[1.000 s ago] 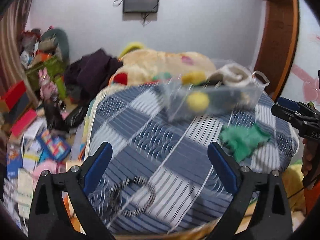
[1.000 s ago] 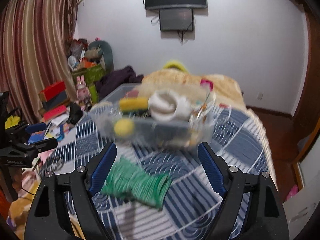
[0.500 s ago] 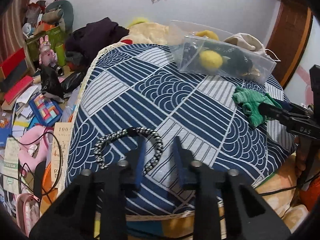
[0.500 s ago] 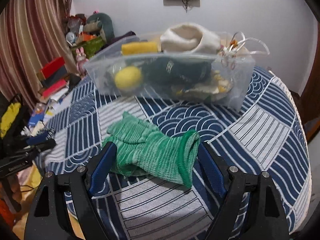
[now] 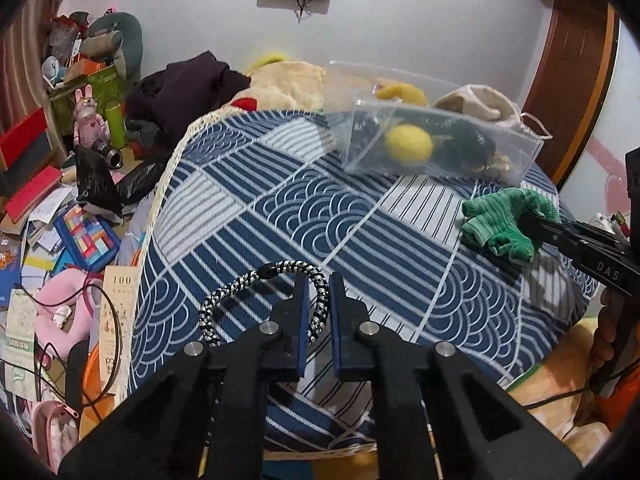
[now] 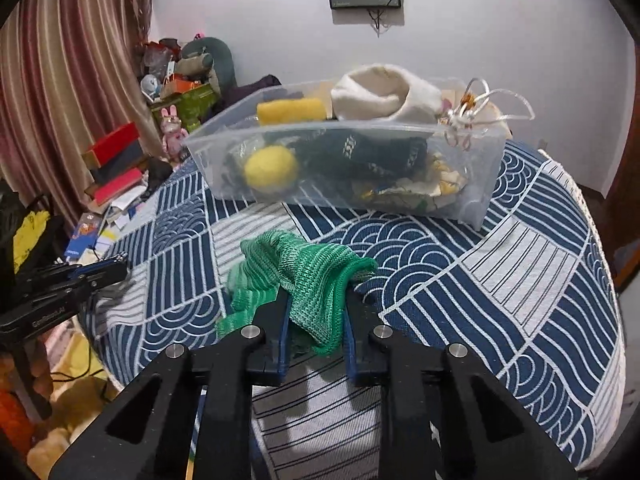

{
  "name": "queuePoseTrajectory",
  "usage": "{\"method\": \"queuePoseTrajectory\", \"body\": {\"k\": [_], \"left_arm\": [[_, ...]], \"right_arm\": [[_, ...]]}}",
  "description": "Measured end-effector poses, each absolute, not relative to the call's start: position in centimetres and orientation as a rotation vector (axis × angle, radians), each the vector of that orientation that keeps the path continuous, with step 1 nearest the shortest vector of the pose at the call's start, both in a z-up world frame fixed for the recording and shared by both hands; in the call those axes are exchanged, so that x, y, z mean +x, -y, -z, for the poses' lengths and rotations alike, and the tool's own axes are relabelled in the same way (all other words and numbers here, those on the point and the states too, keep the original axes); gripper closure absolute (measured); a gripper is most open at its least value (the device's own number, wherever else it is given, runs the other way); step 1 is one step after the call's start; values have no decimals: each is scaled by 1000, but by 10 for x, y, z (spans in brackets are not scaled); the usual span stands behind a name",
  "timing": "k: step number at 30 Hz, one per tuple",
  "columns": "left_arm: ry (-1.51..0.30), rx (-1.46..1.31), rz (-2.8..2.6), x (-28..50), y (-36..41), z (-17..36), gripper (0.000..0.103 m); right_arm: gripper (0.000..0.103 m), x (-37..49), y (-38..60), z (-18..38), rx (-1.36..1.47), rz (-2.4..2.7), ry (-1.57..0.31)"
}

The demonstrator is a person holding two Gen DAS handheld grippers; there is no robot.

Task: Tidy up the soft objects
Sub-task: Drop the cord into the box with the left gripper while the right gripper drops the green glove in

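1. Green knit sock [image 6: 304,276] is bunched between the closing right gripper [image 6: 314,320] pads; soft and light, grab the thick fold.
2. Braided cord loop [image 5: 256,292] is pinched by the shut left gripper [image 5: 318,300]; floppy, might slip.
3. Clear bin [image 6: 472,184] sits ahead.

On the bed cover [image 6: 520,264] the clear bin [image 6: 344,168] stands at twelve o'clock from the right gripper [image 6: 314,304], with a ball [image 6: 271,169] inside it at its left end. The knitted cloth [image 6: 304,276] lies between that gripper's closing jaws, before the bin. The braided cord loop [image 5: 260,296] lies at the left gripper [image 5: 318,292], one strand between its jaws; the cloth is at its three o'clock.
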State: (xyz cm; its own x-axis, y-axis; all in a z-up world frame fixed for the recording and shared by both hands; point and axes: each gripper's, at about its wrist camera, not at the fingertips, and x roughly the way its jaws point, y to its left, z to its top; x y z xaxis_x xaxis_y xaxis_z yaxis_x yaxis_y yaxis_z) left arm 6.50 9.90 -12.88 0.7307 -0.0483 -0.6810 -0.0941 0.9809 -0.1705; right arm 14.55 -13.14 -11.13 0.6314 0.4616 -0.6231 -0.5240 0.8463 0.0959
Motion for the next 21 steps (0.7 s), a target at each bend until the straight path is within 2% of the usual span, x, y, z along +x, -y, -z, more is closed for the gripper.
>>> {"method": "queuePoseTrajectory", "body": {"k": [21], "left_arm": [[-512,-81,100,136,-57,32,94]], "right_arm": [[85,164,153,40,-10,-499,-470]]}}
